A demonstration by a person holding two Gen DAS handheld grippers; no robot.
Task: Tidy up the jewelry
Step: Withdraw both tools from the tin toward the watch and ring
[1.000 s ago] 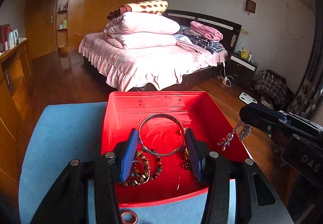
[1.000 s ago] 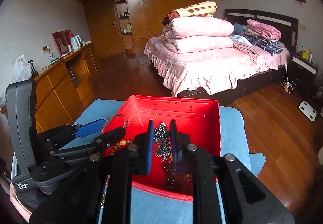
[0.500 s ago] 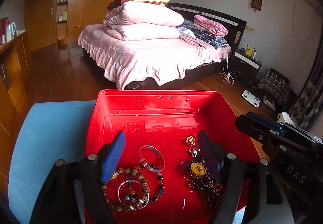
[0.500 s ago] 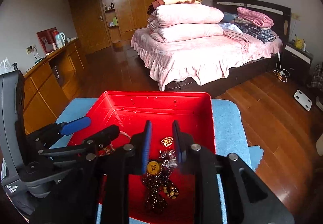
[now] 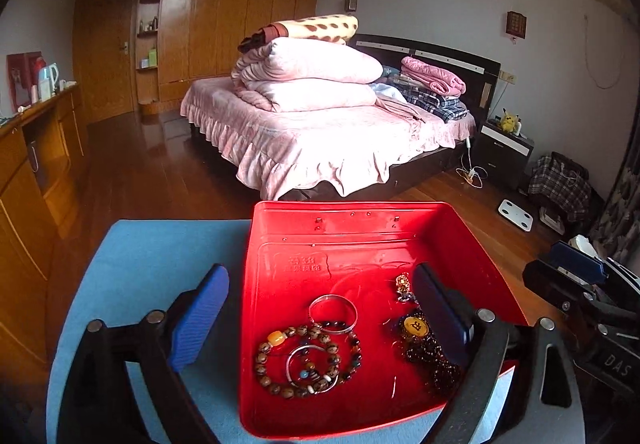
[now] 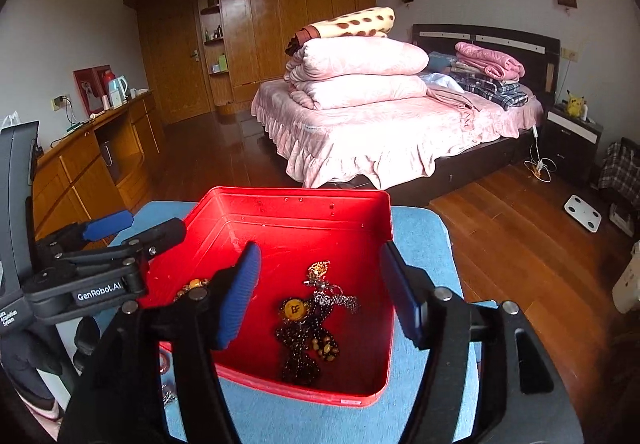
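Since a second ago we have let go of the silver bangle (image 5: 333,313) and the chain necklace (image 6: 335,299); both now lie in the red tin tray (image 5: 360,220). Our left gripper (image 5: 320,314) is opening wide, nothing between its jaws, its left finger out over the blue mat (image 5: 160,252). Our right gripper (image 6: 320,294) is opening too, pads clear of the dark bead necklace (image 6: 304,348) below. Beside the bangle sits a wooden bead bracelet (image 5: 308,360).
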